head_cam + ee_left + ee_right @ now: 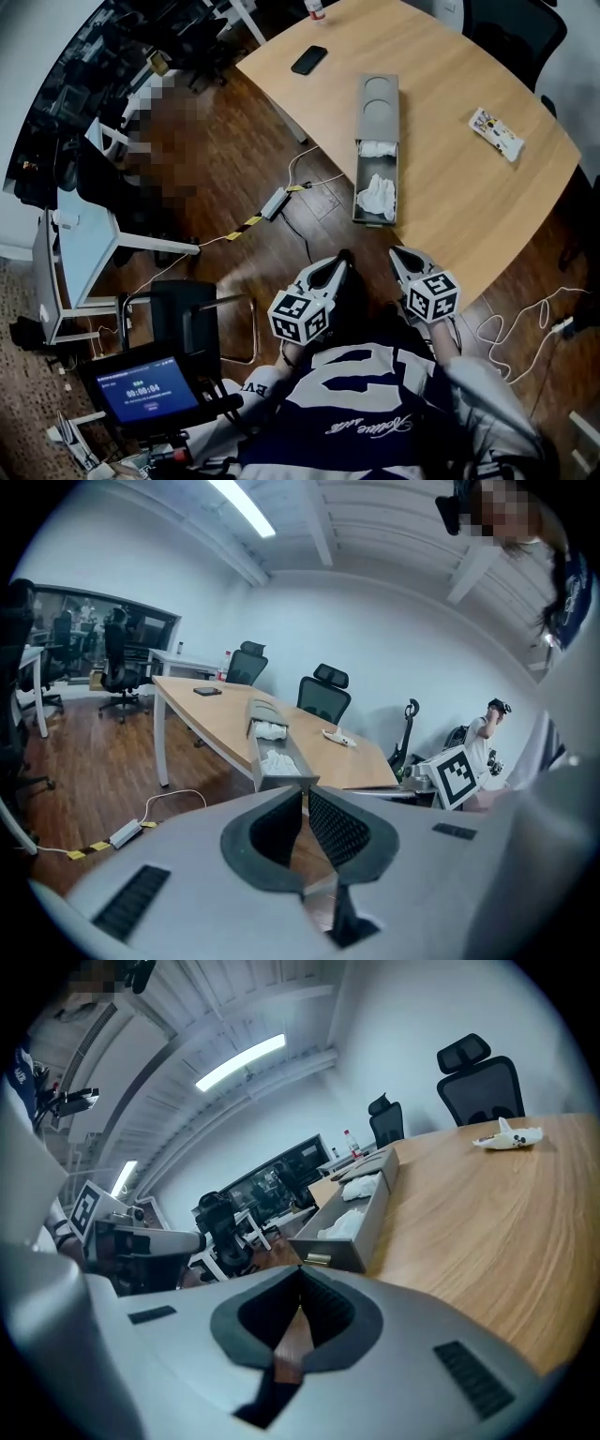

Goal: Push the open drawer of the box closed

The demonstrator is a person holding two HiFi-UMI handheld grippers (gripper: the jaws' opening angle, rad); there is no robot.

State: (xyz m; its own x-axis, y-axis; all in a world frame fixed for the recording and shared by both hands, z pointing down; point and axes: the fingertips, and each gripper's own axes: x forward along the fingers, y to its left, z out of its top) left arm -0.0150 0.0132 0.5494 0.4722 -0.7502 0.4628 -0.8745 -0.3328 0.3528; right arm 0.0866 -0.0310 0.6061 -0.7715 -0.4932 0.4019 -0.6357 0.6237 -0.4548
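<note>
Over dark plank floor (234,173), a wooden table (450,178) bears the box (377,103).

Holds the left gripper (339,261) and the right gripper (397,255) side by side, low and close in front of the chest, near each other but apart. Points both forward, away from the body, tips leaning slightly toward each other, with the left marker cube (302,316) and the right marker cube (432,296) nearest the torso. Presses the left gripper's jaws together at the tips, nothing between them. Does the same with the right gripper's jaws: tip to tip, empty. Bends both arms, tucked in against the torso, the right forearm (473,375) in a light sleeve running back from its gripper.
</note>
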